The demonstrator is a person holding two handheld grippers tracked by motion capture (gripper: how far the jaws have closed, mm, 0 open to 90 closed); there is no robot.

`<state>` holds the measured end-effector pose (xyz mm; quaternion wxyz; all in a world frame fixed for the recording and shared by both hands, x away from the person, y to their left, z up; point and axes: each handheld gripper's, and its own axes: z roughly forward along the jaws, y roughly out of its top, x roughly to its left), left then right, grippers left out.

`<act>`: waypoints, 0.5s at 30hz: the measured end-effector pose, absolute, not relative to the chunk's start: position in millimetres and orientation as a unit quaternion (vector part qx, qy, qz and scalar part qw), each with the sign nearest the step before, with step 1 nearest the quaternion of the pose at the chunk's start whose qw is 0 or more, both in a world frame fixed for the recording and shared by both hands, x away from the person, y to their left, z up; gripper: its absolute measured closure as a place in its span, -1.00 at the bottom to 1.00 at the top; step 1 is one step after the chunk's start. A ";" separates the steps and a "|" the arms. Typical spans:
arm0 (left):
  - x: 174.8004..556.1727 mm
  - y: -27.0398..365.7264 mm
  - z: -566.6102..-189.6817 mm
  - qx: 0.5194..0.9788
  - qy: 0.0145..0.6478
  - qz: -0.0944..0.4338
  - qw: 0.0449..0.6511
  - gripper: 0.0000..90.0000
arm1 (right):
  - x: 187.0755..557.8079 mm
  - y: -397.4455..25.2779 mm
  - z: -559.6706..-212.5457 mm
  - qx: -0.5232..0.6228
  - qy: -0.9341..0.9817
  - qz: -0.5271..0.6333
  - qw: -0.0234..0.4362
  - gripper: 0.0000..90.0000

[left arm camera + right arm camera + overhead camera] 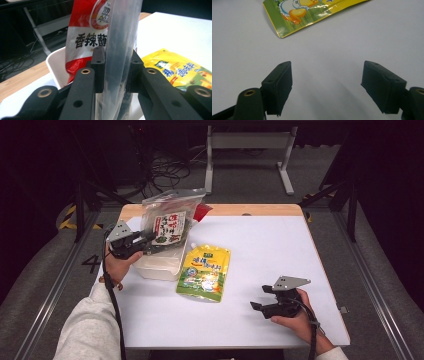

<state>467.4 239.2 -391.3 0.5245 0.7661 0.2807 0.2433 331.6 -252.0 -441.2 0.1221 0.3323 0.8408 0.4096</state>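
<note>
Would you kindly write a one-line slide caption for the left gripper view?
Left gripper shut on a clear plastic bag, with a red snack packet in a white bin behind.

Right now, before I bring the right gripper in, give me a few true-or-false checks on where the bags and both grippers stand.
1. The left gripper is shut on the clear bag. True.
2. The right gripper holds the yellow pouch. False: its jaws stand open and hold nothing, and the pouch lies flat on the table ahead of it.
3. A red packet stands in the white bin. True.
4. The yellow pouch lies inside the white bin. False: it lies on the table beside the bin.
5. The clear bag lies flat on the table. False: it is held upright over the bin.
</note>
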 end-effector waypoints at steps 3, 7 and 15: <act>469.4 241.8 -394.2 0.766 0.277 0.243 0.526 0.68 | 331.5 -251.1 -442.4 0.331 0.842 0.408 0.120 -0.47; 473.5 245.6 -399.0 0.759 0.281 0.234 0.539 0.69 | 331.1 -250.1 -442.9 0.331 0.844 0.406 0.119 -0.47; 476.2 248.8 -402.3 0.751 0.289 0.230 0.547 0.68 | 331.9 -249.2 -443.1 0.331 0.844 0.406 0.120 -0.47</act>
